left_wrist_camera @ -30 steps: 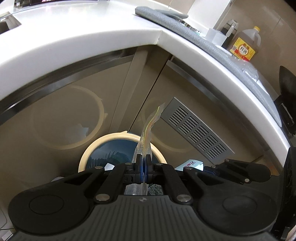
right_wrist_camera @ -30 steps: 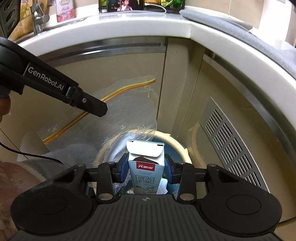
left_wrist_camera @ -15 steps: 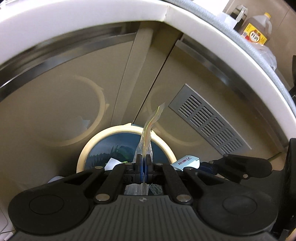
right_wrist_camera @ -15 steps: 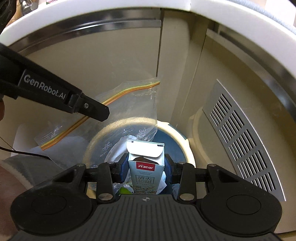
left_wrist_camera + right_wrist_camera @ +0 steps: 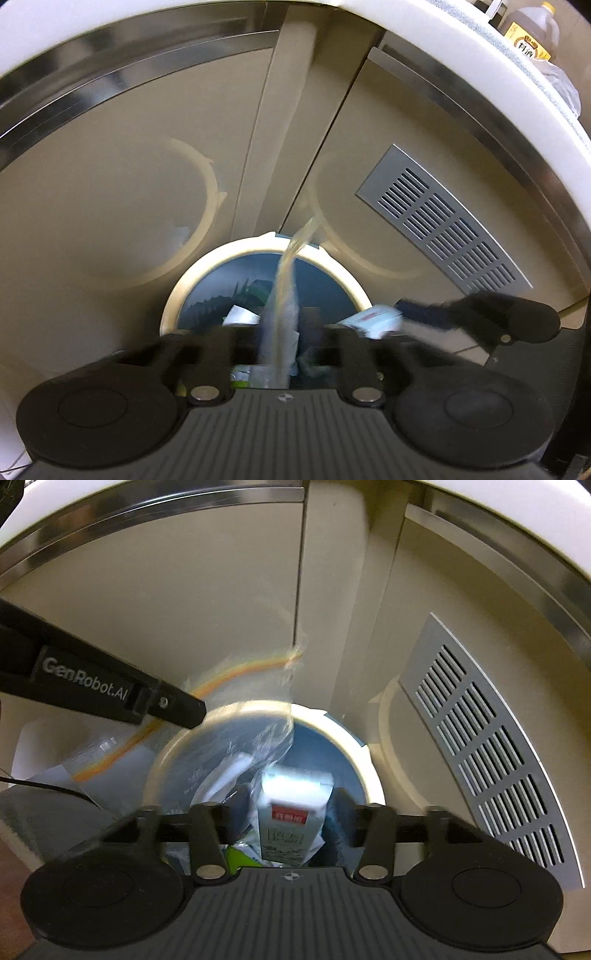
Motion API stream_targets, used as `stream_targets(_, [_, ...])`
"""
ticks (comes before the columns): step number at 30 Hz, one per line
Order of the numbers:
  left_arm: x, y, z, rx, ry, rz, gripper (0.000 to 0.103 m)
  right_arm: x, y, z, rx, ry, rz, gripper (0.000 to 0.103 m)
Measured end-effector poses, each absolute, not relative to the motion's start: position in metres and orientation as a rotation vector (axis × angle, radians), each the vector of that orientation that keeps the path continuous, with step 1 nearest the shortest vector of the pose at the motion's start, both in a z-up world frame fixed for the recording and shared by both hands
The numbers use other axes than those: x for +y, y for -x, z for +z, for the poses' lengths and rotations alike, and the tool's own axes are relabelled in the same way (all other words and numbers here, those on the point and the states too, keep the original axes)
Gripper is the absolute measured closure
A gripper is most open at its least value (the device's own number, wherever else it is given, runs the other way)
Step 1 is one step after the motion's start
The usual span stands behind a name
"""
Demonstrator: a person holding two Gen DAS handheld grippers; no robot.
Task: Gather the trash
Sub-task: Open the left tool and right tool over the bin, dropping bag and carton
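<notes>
the left gripper (image 5: 282, 339) has its jaws parted, the clear zip bag (image 5: 283, 295) loose between them over the trash bin (image 5: 192, 280); limp, light, best taken by its zipper edge. the right gripper (image 5: 291, 812) has parted jaws around the small carton (image 5: 291, 812), stiff and light. contact is blurred; the bin's depth is hidden.
</notes>
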State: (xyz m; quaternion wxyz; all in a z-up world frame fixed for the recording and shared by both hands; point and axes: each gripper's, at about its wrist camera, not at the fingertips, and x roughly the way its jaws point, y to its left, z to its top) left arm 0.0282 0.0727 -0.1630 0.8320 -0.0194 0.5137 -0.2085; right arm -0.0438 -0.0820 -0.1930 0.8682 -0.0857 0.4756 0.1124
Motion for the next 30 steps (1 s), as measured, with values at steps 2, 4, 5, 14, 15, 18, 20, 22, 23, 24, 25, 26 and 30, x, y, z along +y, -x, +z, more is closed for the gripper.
stream_targets(2, [0.080,-0.025,-0.157,1.044,0.063,-0.413,0.000,-0.083,0.047,-0.189,0.976,0.177,0.219,0.020])
stream_targets(4, [0.086,-0.020,-0.151,0.999,0.062,-0.393,0.000,-0.084,0.050,-0.185,0.964,0.180,0.213,0.019])
stream_targets(5, [0.088,-0.019,-0.148,1.006,0.048,-0.395,0.000,-0.085,0.052,-0.183,0.966,0.184,0.207,0.019])
stream_targets(14, [0.104,0.018,-0.139,1.058,-0.007,-0.350,0.000,-0.086,0.093,-0.142,0.935,0.141,0.208,0.012])
stream_targets(15, [0.103,0.021,-0.138,1.061,-0.026,-0.347,0.000,-0.087,0.098,-0.138,0.927,0.140,0.217,0.011])
stream_targets(18, [0.106,0.028,-0.132,1.046,-0.059,-0.317,0.000,-0.083,0.112,-0.130,0.907,0.167,0.233,0.010])
stream_targets(20, [0.106,0.033,-0.128,1.032,-0.078,-0.304,0.000,-0.081,0.115,-0.127,0.911,0.152,0.234,0.010])
stream_targets(22, [0.104,0.037,-0.125,1.025,-0.102,-0.297,0.000,-0.082,0.117,-0.124,0.921,0.127,0.218,0.010])
stream_targets(23, [0.102,0.039,-0.123,1.023,-0.116,-0.299,0.000,-0.083,0.120,-0.121,0.920,0.121,0.207,0.010])
stream_targets(24, [0.101,0.041,-0.122,1.021,-0.129,-0.301,0.000,-0.082,0.123,-0.119,0.918,0.116,0.199,0.010])
stream_targets(25, [0.100,0.043,-0.120,1.018,-0.141,-0.302,0.000,-0.081,0.126,-0.118,0.916,0.110,0.195,0.010])
stream_targets(26, [0.100,0.045,-0.118,1.011,-0.149,-0.300,0.000,-0.081,0.127,-0.117,0.915,0.104,0.194,0.010])
stream_targets(30, [0.101,0.051,-0.110,0.977,-0.164,-0.289,0.000,-0.082,0.133,-0.113,0.893,0.109,0.191,0.010])
